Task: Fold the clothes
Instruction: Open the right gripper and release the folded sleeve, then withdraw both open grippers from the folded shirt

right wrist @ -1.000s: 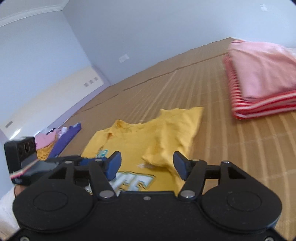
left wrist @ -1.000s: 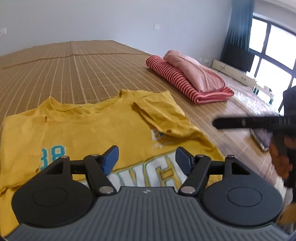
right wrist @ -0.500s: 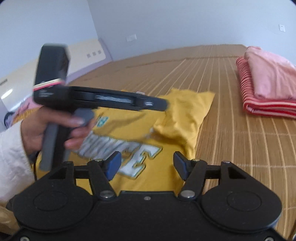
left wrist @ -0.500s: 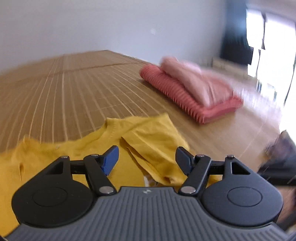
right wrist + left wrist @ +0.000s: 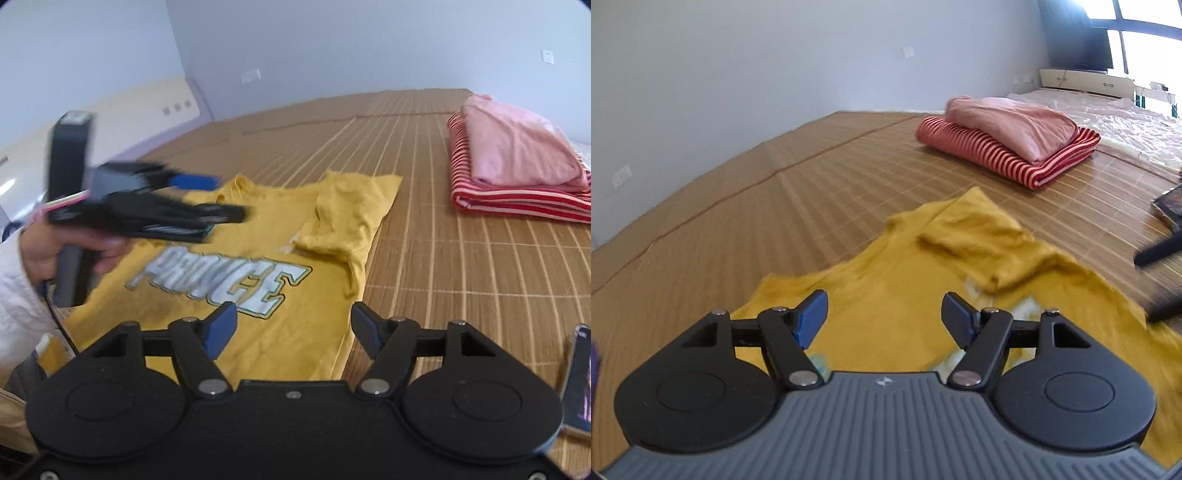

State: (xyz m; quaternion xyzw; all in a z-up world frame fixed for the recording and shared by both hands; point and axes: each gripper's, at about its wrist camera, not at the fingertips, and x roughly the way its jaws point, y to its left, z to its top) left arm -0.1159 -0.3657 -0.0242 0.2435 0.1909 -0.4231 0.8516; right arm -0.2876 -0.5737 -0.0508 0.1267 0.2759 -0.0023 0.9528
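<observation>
Through the left wrist camera, I am looking along the left tool (image 5: 884, 314), its blue-padded jaws spread wide and pinching nothing, hanging above the yellow cotton T-shirt (image 5: 923, 280). The shirt is lying flat on a woven bamboo mat (image 5: 757, 206) that is covering the surface, with one sleeve (image 5: 975, 243) folded in over the chest. Farther along the mat, well apart from the shirt, a folded pink garment (image 5: 1012, 125) is sitting on a folded red-and-white striped garment (image 5: 997, 158). A plain pale wall (image 5: 738, 66) is closing off the far side, a dark curtain (image 5: 1075, 33) is hanging beside a bright window at the upper right, and a pale quilted cover (image 5: 1115, 114) is spreading beyond the mat.

Through the right wrist camera, I am watching the right tool (image 5: 293, 325) opening its jaws over the shirt's lower edge, with nothing between the pads. The white block lettering (image 5: 221, 280) is facing up. At the left, blurred, a hand (image 5: 48, 251) in a white sleeve (image 5: 18, 302) is gripping the other tool's handle above the shirt. A cream panel (image 5: 122, 107) is running along the left wall.
</observation>
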